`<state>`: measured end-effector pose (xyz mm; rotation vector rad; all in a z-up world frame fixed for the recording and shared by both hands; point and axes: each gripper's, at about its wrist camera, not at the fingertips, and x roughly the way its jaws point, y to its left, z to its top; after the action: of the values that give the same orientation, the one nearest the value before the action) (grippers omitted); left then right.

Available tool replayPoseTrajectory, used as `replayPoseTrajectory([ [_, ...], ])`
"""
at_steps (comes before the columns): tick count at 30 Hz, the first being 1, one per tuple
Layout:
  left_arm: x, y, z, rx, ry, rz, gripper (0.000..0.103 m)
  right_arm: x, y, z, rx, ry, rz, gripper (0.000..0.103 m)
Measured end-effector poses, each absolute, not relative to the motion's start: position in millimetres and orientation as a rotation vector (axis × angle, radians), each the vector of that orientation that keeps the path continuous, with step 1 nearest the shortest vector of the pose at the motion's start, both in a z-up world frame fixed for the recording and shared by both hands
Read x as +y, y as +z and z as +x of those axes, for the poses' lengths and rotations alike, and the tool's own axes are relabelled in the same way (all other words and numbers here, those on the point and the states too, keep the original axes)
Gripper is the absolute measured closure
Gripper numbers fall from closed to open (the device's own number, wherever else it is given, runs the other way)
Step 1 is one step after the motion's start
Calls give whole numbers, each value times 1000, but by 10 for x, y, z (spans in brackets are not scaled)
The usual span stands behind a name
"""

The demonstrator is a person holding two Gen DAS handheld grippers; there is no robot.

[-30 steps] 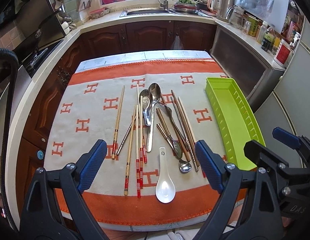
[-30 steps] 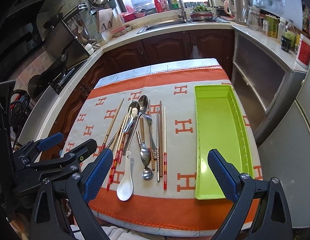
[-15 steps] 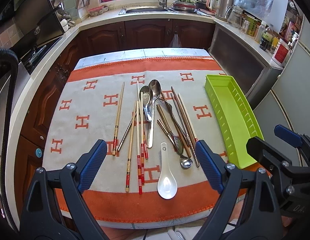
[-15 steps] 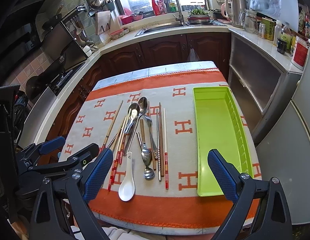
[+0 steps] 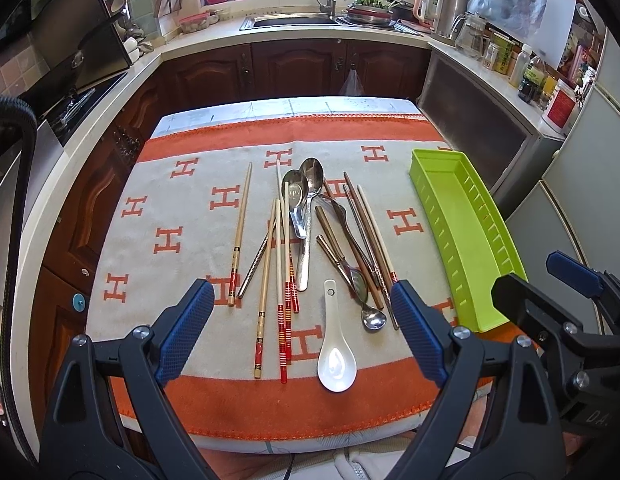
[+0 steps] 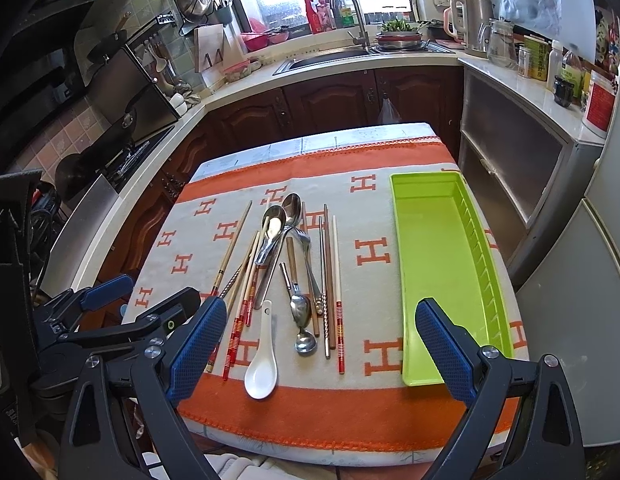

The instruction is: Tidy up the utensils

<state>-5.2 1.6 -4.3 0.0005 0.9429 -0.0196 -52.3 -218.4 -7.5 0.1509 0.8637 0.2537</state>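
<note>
The right gripper [image 6: 321,344] hangs wide open over the table's near edge. On the orange-bordered cloth [image 6: 349,400], chopsticks and spoons [image 6: 294,264] lie mid-table — a white spoon [image 6: 262,368] nearest — the green tray [image 6: 437,264] along the right edge.

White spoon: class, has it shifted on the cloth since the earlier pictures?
No. The white spoon lies beside the same orange H; only the camera moved.

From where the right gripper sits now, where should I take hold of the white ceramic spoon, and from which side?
Grip the white ceramic spoon by its narrow handle, near the end with the hole, coming straight down with the fingers across it. The bowl is wide and lies flat on the cloth, so it probably offers little to pinch. The handle seems to lie clear of the red-banded chopsticks beside it.
</note>
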Motion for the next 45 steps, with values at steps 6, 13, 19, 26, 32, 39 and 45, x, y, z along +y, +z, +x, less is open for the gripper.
replayPoseTrajectory([
  [6, 42, -34, -82, 943, -23, -5, 15, -2181, -84, -524, 853, 260, 146, 6],
  [13, 129, -19, -32, 934, -61, -49, 15, -2165, -94, -512, 853, 263, 153, 8],
  [19, 269, -18, 94, 912, -55, -65, 15, -2192, -130, -388, 865, 258, 169, 16],
  [26, 545, -5, 313, 935, -64, -102, 15, -2216, -176, -82, 882, 253, 158, 25],
  [32, 694, -60, 498, 906, -14, -31, 16, -2174, -215, 284, 905, 271, 131, 32],
  [39, 954, -447, 902, 1018, 2, -66, 42, -1967, -443, 780, 967, 293, 105, 40],
  [45, 1246, -882, 1244, 1046, 68, -116, 42, -1686, -824, 1191, 1029, 310, 72, 48],
])
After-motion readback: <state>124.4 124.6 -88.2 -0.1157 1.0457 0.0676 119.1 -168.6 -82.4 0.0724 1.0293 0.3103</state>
